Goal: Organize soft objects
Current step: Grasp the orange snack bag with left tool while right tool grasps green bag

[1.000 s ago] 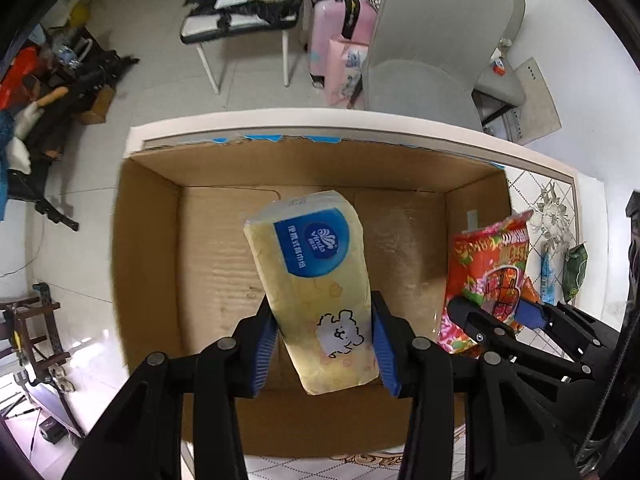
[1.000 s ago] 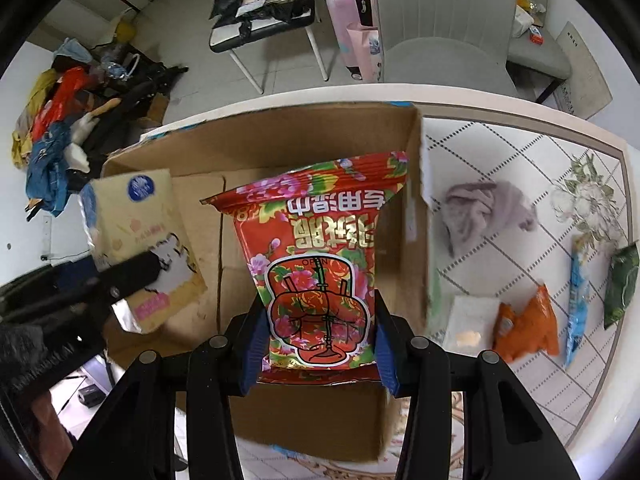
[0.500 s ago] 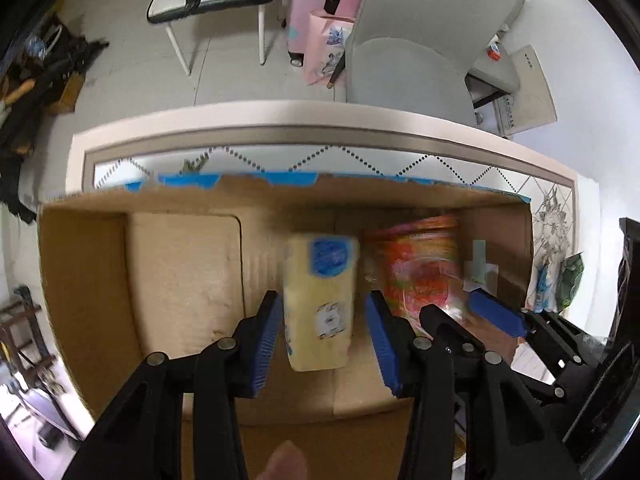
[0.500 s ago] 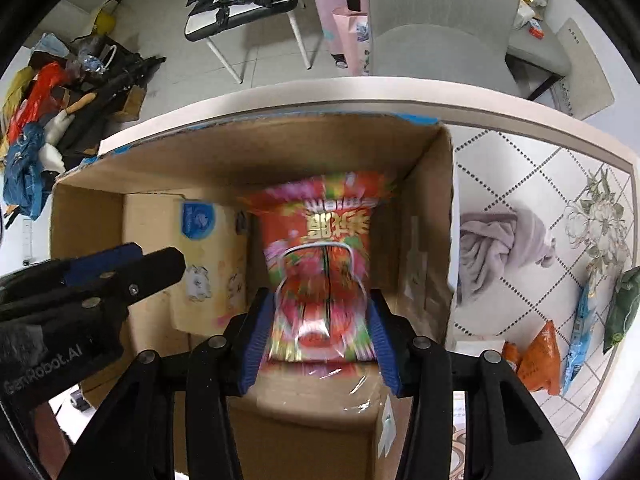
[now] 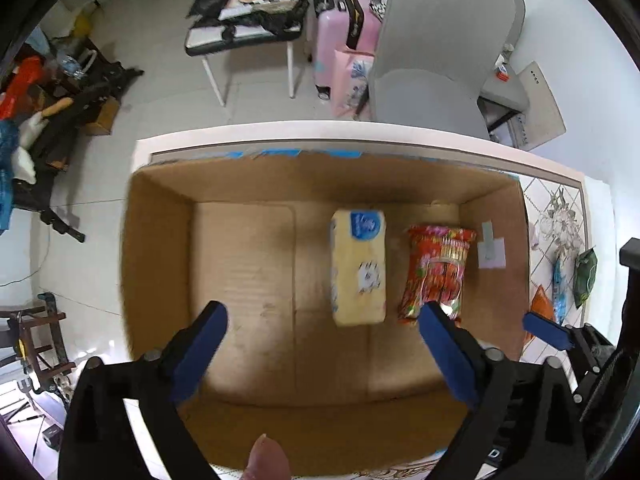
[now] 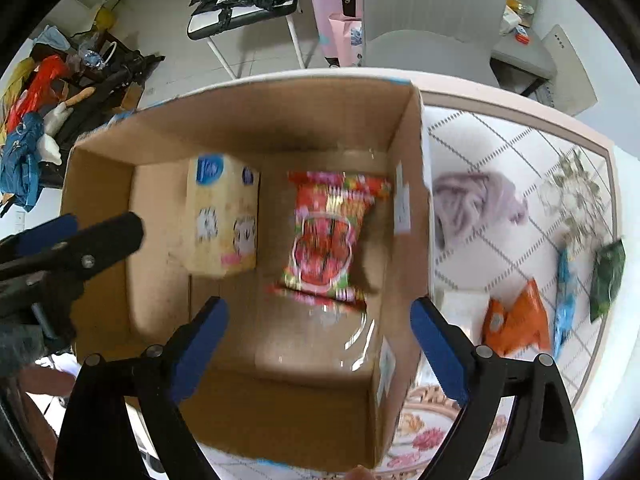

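A white table [image 6: 472, 148] with a diamond grid and flower prints carried an open cardboard box [image 6: 404, 208] along its far edge, taking up its left part. On the bare surface right of the box lay a crumpled grey cloth [image 6: 476, 200] nearest the far edge. Toward the right edge lay an orange packet [image 6: 516, 324], then a blue packet [image 6: 564, 300] and a dark green packet [image 6: 606, 276], side by side.

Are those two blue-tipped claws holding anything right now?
No, nothing is held. The left gripper and right gripper both gape open above the cardboard box. The yellow tissue pack and red snack bag lie loose inside it.
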Demonstrator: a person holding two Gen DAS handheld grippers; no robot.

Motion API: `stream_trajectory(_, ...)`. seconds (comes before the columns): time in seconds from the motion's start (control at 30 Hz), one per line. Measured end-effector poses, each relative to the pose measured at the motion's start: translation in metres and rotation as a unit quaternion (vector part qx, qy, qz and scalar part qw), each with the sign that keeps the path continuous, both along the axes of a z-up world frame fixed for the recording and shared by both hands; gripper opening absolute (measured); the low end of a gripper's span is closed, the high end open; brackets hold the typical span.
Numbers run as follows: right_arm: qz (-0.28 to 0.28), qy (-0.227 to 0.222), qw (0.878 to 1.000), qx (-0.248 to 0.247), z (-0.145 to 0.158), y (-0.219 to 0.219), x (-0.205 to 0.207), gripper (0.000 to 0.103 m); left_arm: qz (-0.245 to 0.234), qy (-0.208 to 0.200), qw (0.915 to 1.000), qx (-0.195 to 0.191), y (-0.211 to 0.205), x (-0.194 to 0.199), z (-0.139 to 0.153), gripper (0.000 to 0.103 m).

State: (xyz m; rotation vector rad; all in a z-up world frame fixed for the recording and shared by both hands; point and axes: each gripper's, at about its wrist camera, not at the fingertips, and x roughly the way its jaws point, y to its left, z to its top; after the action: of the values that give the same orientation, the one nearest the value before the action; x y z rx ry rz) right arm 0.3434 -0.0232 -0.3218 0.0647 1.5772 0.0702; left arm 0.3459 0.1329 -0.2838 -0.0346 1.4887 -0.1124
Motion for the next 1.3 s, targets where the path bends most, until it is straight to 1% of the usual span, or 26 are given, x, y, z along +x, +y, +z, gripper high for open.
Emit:
stream_trajectory(0.1, 0.006, -0.009, 1.0, -0.003, 0.013, 0.003, -0.02, 0.099, -0.001, -0.017, 0.9998, 0.013, 0.004, -0.019, 0.013, 0.101)
stream_trajectory(0.2, 0.008, -0.024, 1.0, -0.007, 0.028, 0.006, -0.036, 0.1, 0.001, -0.04, 0.9991, 0.017, 0.008, -0.038, 0.029, 0.102)
stream_trajectory(0.33, 0.009, -0.057, 0.998, -0.017, 0.056, 0.004, -0.058, 0.1, 0.006, -0.077, 0.9965, 0.032, 0.011, -0.06, 0.053, 0.102)
stream_trajectory(0.4, 0.006, -0.068, 0.997, -0.018, 0.067, 0.002, -0.067, 0.1, 0.01, -0.091, 0.9953, 0.031, 0.014, -0.071, 0.066, 0.102)
stream_trajectory(0.6, 0.011, -0.085, 0.996, -0.01, 0.095, -0.002, -0.094, 0.1, 0.015, -0.107, 0.994, 0.021, 0.007, -0.1, 0.091, 0.101)
stream_trajectory(0.73, 0.008, -0.097, 0.995, 0.009, 0.113, -0.017, -0.109, 0.1, 0.009, -0.12, 0.9924, 0.026, -0.007, -0.114, 0.105, 0.101)
stream_trajectory(0.77, 0.005, -0.1, 0.995, 0.011, 0.116, -0.022, -0.112, 0.1, 0.008, -0.123, 0.9922, 0.018, -0.012, -0.117, 0.109, 0.101)
stream_trajectory(0.83, -0.006, -0.104, 0.994, 0.024, 0.125, -0.04, -0.117, 0.1, 0.007, -0.121, 0.9926, 0.008, -0.024, -0.122, 0.115, 0.101)
stream_trajectory(0.9, -0.015, -0.11, 0.993, 0.028, 0.131, -0.06, -0.121, 0.1, -0.003, -0.127, 0.9919, 0.0, -0.045, -0.124, 0.123, 0.101)
stream_trajectory(0.97, -0.03, -0.122, 0.992, 0.023, 0.14, -0.089, -0.126, 0.1, -0.013, -0.126, 0.992, -0.005, -0.068, -0.125, 0.128, 0.101)
stream_trajectory(1.03, -0.048, -0.124, 0.991, 0.024, 0.145, -0.126, -0.13, 0.1, -0.027, -0.12, 0.9921, -0.024, -0.099, -0.124, 0.132, 0.101)
stream_trajectory(1.1, -0.067, -0.127, 0.99, 0.017, 0.146, -0.16, -0.131, 0.1, -0.042, -0.113, 0.9922, -0.033, -0.128, -0.119, 0.132, 0.101)
stream_trajectory(1.2, -0.095, -0.115, 0.989, -0.004, 0.141, -0.226, -0.132, 0.1, -0.062, -0.093, 0.9923, -0.052, -0.18, -0.109, 0.122, 0.101)
stream_trajectory(1.27, -0.109, -0.107, 0.988, -0.013, 0.131, -0.264, -0.128, 0.1, -0.074, -0.069, 0.9929, -0.062, -0.213, -0.097, 0.106, 0.101)
stream_trajectory(1.3, -0.119, -0.099, 0.988, -0.019, 0.123, -0.286, -0.126, 0.1, -0.085, -0.053, 0.9931, -0.061, -0.232, -0.089, 0.092, 0.101)
